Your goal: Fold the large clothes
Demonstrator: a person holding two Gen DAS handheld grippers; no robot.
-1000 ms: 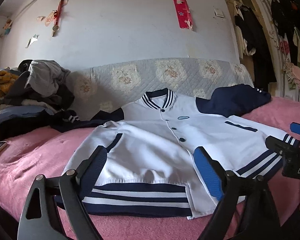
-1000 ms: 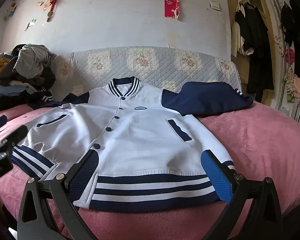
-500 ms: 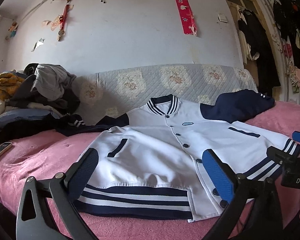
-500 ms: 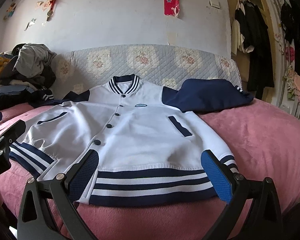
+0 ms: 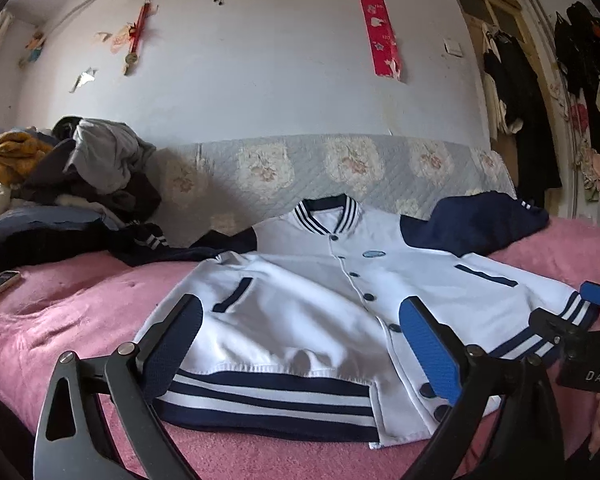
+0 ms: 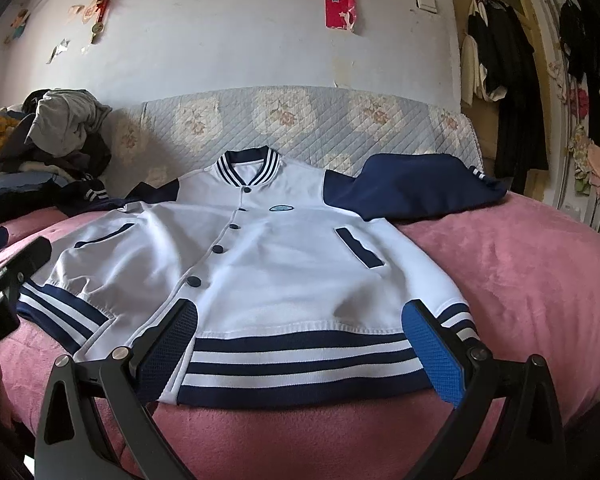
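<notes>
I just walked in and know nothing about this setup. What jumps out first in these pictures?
A white varsity jacket with navy striped trim lies buttoned and flat on a pink blanket, its navy sleeves spread toward the quilted sofa back. Two open claws frame its hem: the left claw and the right claw, neither gripping anything. At the far left sits a heap of clothes.

A lived-in home bedroom: a bed (image 6: pixel 520 264) under a pink blanket, a quilted floral cover (image 6: pixel 300 120) along the scuffed white wall (image 6: pixel 220 40), a heap of clothes (image 5: pixel 80 168), coats (image 6: pixel 508 80) hanging by the door.
</notes>
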